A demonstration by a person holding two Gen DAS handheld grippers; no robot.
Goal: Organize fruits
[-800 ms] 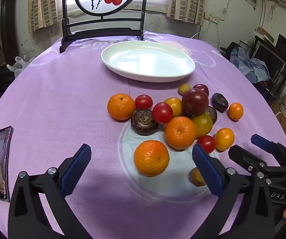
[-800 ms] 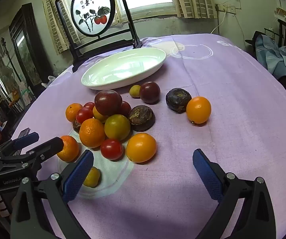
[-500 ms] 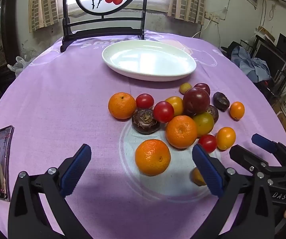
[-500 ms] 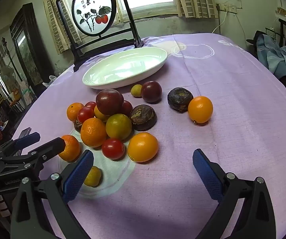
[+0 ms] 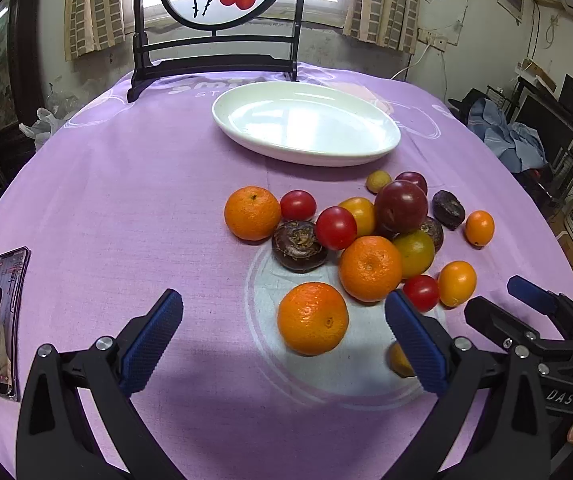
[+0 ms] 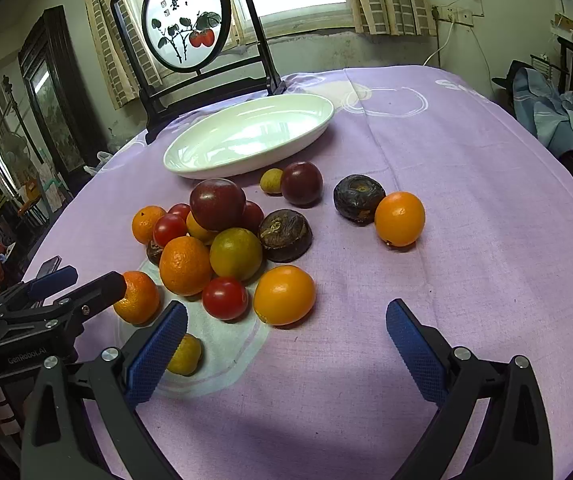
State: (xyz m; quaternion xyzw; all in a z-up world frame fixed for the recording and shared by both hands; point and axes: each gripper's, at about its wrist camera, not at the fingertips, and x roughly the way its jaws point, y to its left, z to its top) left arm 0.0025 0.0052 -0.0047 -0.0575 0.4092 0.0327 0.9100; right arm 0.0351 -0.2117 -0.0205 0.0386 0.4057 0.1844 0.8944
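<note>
Left tongs (image 5: 282,342) spread wide, nothing pinched, tilted down over the desk (image 5: 126,208) w/ purple cloth. Right tongs (image 6: 286,346) also spread wide & empty, hovering above bare cloth. Each shows in the other's view: right tongs at the lower right of the left view, left tongs at the lower left of the right view.

Nearest fruit: small yellow-orange fruit (image 6: 185,354), partly hidden behind a blue pad in both views. Next, a mandarin (image 5: 312,319) sits alone on the pale printed circle (image 5: 270,352), roughly btwn the left pads in the picture but not touched. Just beyond: red cherry tomato (image 6: 224,298) beside a smooth orange fruit (image 6: 284,294).

Mid pile, packed & touching: second mandarin (image 5: 370,269), greenish-yellow fruit (image 6: 236,254), dark brown wrinkled fruits (image 5: 299,246), more red tomatoes (image 5: 335,227), big dark-red plum (image 6: 217,204) sitting on top. Third mandarin (image 5: 252,218) at the pile's left edge. Off to the right, apart from the pile: a dark fruit (image 6: 359,199) touching a small orange one (image 6: 400,218).

Farther: smaller plum (image 6: 301,183) & tiny yellowish fruit (image 6: 271,181), near the white oval plate (image 5: 382,148), no fruit on it. Behind plate: black-framed round screen w/ painted persimmons (image 6: 186,16). Phone (image 5: 0,322) lies at the desk's left edge.
</note>
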